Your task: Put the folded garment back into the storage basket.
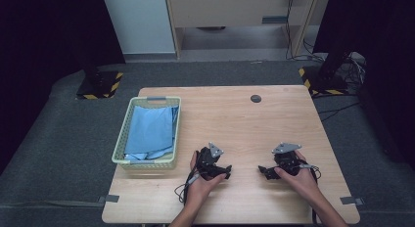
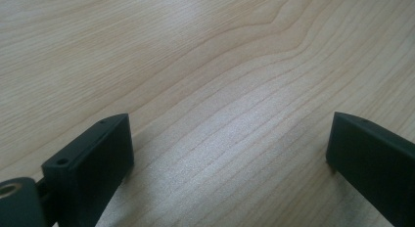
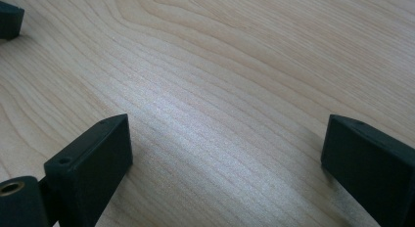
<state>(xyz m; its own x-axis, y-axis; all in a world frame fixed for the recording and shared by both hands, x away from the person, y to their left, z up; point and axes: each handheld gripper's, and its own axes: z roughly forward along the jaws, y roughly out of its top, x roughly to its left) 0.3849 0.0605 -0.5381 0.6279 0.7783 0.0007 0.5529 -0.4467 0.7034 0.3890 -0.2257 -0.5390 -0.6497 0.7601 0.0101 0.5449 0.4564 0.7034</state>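
Note:
Both black grippers rest low on the wooden table [image 1: 244,124] near its front edge, each held by a hand. My left gripper [image 1: 226,172] points right and my right gripper [image 1: 263,171] points left, tips facing each other a short gap apart. In the left gripper view the left gripper [image 2: 230,139] stands open, jaws wide apart over bare wood. The right gripper [image 3: 227,139] is open too, nothing between its jaws. A tip of the other gripper [image 3: 10,19] shows at the top left of the right gripper view.
A pale green plastic basket [image 1: 122,139] holding folded blue cloth [image 1: 151,129] sits at the table's left side. A small dark round grommet [image 1: 255,98] lies near the far edge. Beyond the table are stand bases with yellow-black tape and cables on grey carpet.

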